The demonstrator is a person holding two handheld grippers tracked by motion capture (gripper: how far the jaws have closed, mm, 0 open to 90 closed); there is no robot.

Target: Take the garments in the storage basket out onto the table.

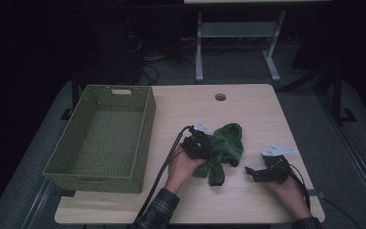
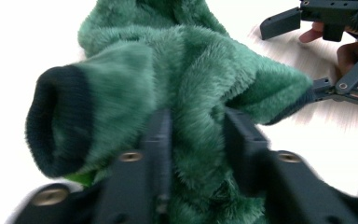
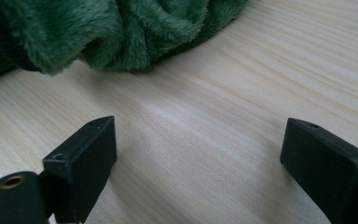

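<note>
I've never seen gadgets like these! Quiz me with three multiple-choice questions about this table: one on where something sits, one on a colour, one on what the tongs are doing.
1. Where does the woven green rectangular basket sit?
A. at the table's left side
B. at the table's right side
C. on the floor

2. What colour is the fuzzy plush garment?
A. red
B. dark green
C. yellow

3. How do the right tongs stand?
A. shut on the garment
B. shut on the basket rim
C. open above bare light wooden tabletop

Answers:
1 A: in the high view the basket fills the table's left part.
2 B: its pile shows dark green in all three views.
3 C: the right gripper view shows jaws wide apart with nothing between them, while the left tongs pinch the garment.
</note>
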